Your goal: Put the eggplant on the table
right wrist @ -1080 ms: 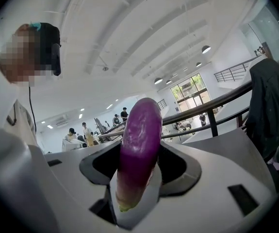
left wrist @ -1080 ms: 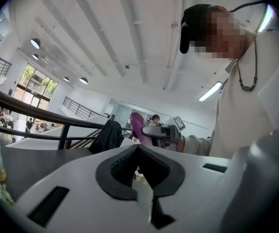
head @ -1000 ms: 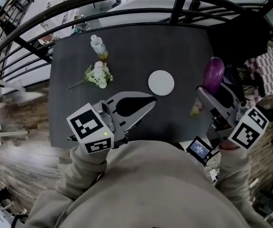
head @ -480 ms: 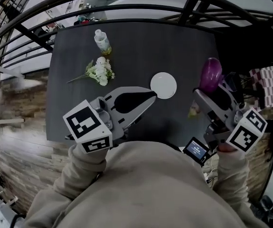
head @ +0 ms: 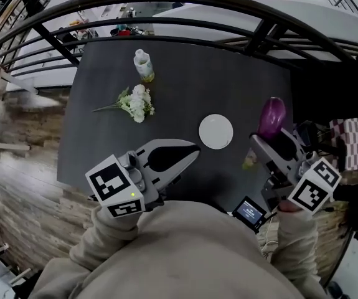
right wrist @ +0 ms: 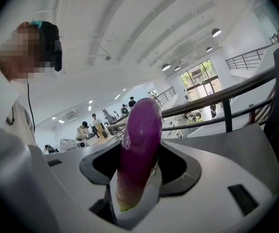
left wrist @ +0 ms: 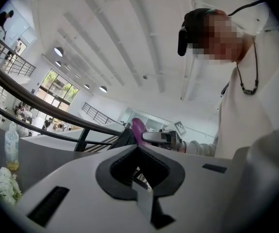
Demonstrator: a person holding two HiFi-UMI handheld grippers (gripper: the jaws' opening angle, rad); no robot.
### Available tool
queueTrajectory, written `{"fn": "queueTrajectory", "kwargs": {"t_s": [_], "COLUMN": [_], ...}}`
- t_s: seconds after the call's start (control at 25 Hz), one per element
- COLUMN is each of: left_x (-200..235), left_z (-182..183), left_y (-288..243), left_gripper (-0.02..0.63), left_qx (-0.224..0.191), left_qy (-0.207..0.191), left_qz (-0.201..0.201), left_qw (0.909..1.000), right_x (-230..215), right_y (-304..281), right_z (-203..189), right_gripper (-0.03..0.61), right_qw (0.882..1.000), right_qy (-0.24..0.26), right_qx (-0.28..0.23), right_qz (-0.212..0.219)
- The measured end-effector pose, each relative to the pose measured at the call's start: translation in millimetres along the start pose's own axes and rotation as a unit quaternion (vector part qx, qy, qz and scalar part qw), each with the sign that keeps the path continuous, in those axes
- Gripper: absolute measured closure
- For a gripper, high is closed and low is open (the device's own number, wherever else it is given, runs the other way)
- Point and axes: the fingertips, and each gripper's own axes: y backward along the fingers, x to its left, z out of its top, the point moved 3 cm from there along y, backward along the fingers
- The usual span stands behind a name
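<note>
- Grey left gripper is nearest, over the near part of the dark table. Its jaws are together with nothing in them.
- Right gripper is clamped on the eggplant, which is over the table's right side, just right of the white plate. It looks off the surface; contact can't be told.
- Long axis runs along the jaws. The pale stem end sits back between them; the purple rounded end points away from the person, sticking out past the tips.
- Risk: it's close to the right edge. With that rounded body, letting go high or tilted may make it roll off. Swinging left could knock the plate.
- Further back are flowers and a bottle — well apart, likely safe.
</note>
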Motion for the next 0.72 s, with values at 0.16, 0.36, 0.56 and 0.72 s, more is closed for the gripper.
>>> {"fn": "queueTrajectory", "kwargs": {"t_s": [0.16, 0.36, 0.56, 0.72], "left_x": [3.8, 0.0, 5.2, 25.5], "left_z": [2.0, -5.8, -12.6, -24.0], "left_y": [3.3, 11.6, 27.3, 33.8], "left_gripper": [0.609, 0.609, 0.609, 0.609], "left_qx": [-0.005, -0.009, -0.009, -0.010], "left_qy": [-0.003, 0.007, 0.020, 0.035], "left_qz": [0.015, 0.038, 0.057, 0.078], "left_qw": [0.9999, 0.9992, 0.9981, 0.9963], "right_x": [-9.4, -18.0, -33.2, -55.6], "right_y": [-9.8, -20.6, -41.4, -65.4], "right_z": [0.9, -6.9, -24.4, -37.6], "right_gripper": [0.339, 0.339, 0.339, 0.339], "right_qw": [1.000, 0.999, 0.997, 0.995], "right_qy": [0.004, 0.002, -0.009, -0.019], "right_qx": [0.013, 0.034, 0.075, 0.100], "right_qz": [0.007, 0.016, 0.001, -0.003]}}
